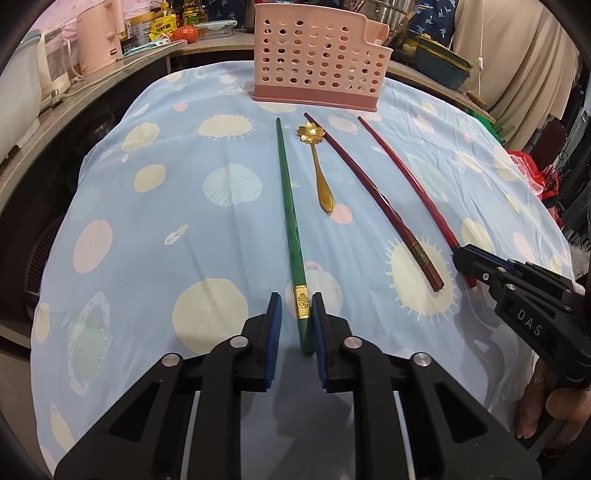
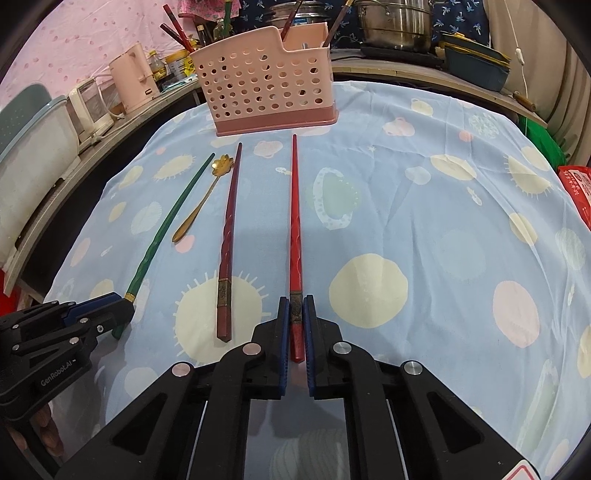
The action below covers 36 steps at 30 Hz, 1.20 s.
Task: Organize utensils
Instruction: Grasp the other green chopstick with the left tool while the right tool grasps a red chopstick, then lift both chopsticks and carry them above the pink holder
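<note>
A green chopstick (image 1: pixel 290 214), a gold flower spoon (image 1: pixel 320 173), a dark red chopstick (image 1: pixel 373 192) and a bright red chopstick (image 1: pixel 413 184) lie side by side on the blue cloth, pointing at a pink perforated holder (image 1: pixel 317 59). My left gripper (image 1: pixel 296 314) straddles the green chopstick's near end with a gap on the left side. My right gripper (image 2: pixel 296 317) is closed on the bright red chopstick's (image 2: pixel 294 221) near end, which rests on the cloth. The holder (image 2: pixel 266 85) holds several chopsticks.
Behind the table, a counter carries a pink kettle (image 2: pixel 135 79), bottles, steel pots (image 2: pixel 399 22) and stacked trays (image 2: pixel 476 61). A red bag (image 2: pixel 578 192) sits at the table's right edge. A pale plastic bin (image 2: pixel 33 155) stands at the left.
</note>
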Each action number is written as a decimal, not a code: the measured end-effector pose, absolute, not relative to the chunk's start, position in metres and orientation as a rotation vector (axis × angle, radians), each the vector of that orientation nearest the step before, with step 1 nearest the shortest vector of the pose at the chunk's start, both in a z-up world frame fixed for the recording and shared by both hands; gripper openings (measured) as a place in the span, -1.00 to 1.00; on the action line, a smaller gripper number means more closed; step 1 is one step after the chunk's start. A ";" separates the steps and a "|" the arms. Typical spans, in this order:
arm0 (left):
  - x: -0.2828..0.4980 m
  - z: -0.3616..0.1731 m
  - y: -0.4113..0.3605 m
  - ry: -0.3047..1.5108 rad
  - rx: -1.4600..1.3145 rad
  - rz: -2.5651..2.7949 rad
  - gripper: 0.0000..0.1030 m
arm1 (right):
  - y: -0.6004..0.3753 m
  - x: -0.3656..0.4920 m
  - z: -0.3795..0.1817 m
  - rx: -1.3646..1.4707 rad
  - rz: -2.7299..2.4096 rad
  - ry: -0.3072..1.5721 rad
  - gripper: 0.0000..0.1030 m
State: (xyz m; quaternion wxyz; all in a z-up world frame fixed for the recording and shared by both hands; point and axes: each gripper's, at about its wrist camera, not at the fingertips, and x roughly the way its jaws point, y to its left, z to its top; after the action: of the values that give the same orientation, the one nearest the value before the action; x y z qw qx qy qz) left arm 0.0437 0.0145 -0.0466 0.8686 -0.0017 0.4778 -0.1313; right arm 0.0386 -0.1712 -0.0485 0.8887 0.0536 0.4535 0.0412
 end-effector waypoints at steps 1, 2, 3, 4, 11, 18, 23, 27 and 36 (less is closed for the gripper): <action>0.043 -0.047 0.016 0.999 -0.006 -0.277 -0.77 | -0.171 0.039 -0.049 0.111 0.086 0.942 -0.86; 0.043 -0.047 0.016 0.997 -0.006 -0.279 -0.79 | -0.171 0.038 -0.048 0.112 0.086 0.942 -0.86; 0.042 -0.047 0.017 0.997 -0.007 -0.280 -0.84 | -0.171 0.037 -0.048 0.113 0.086 0.942 -0.86; 0.042 -0.047 0.017 0.997 -0.008 -0.282 -0.85 | -0.171 0.037 -0.048 0.115 0.086 0.942 -0.86; 0.039 -0.041 0.016 0.994 -0.007 -0.284 -0.85 | -0.172 0.028 -0.041 0.123 0.093 0.924 -0.86; 0.038 -0.014 0.012 0.942 0.049 -0.241 -0.86 | -0.171 0.020 -0.012 0.136 0.111 0.852 -0.86; 0.040 0.016 0.010 0.887 0.079 -0.217 -0.86 | -0.171 0.018 0.019 0.154 0.127 0.786 -0.86; 0.045 0.044 0.011 0.833 0.077 -0.216 -0.86 | -0.172 0.020 0.044 0.166 0.141 0.735 -0.86; 0.066 0.097 0.016 0.720 0.052 -0.201 -0.86 | -0.173 0.030 0.091 0.189 0.166 0.649 -0.86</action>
State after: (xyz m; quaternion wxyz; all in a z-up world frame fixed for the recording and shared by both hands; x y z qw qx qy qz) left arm 0.0660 0.0160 0.0974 0.9307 0.0254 0.3515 -0.0981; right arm 0.0300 -0.1731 0.0913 0.9401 0.0927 0.3179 0.0811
